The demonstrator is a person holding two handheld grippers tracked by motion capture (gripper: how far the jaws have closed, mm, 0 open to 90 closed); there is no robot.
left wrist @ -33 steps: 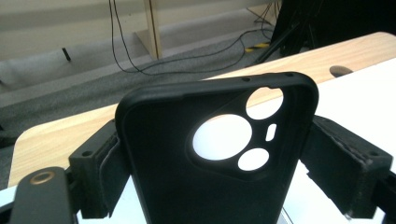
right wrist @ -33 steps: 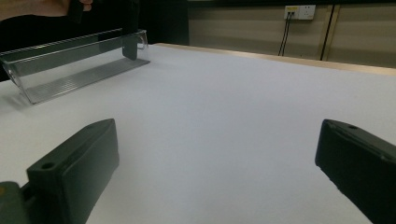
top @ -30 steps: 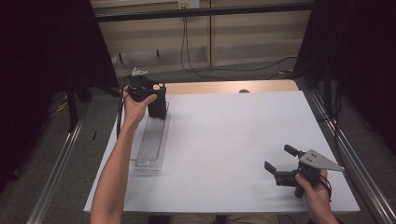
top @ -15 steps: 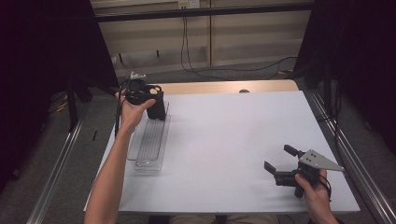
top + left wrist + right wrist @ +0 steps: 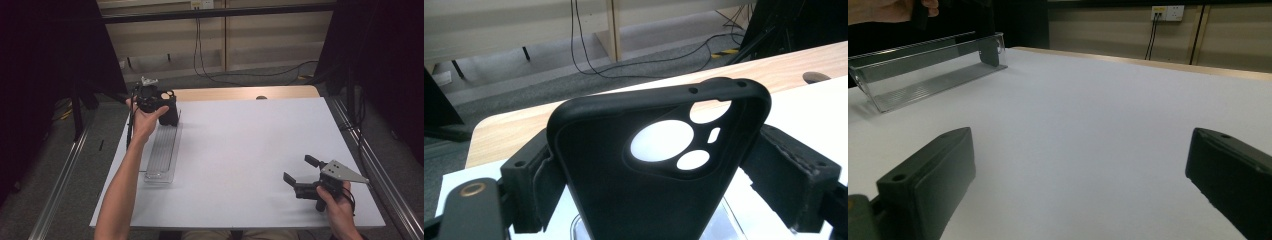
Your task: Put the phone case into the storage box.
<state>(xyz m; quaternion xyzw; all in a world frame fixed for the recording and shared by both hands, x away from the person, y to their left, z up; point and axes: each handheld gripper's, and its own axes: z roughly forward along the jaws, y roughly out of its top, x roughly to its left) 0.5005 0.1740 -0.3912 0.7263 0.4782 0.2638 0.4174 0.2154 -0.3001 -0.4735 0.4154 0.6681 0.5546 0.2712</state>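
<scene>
Firmly, left hand-held gripper (image 5: 659, 175) clamps a matte black phone case (image 5: 649, 170); right hand-held gripper (image 5: 301, 174) gapes empty.

The left forearm (image 5: 125, 185) comes in from the bottom edge at about 7 o'clock and stretches straight toward 12, bare to the wrist, ending at the far left corner of the tabletop (image 5: 240, 145). Its hand (image 5: 142, 120) wraps the left claw (image 5: 159, 102) from below, held up off the surface; the jaws press on both sides of a black case (image 5: 659, 170), which stands upright between them. The right hand (image 5: 337, 202) sits low at 5 o'clock, fingers curled round the handle. The right claw (image 5: 300, 170) points toward 10 o'clock, level and close above the tabletop, its jaws spread wide with nothing between them.
</scene>
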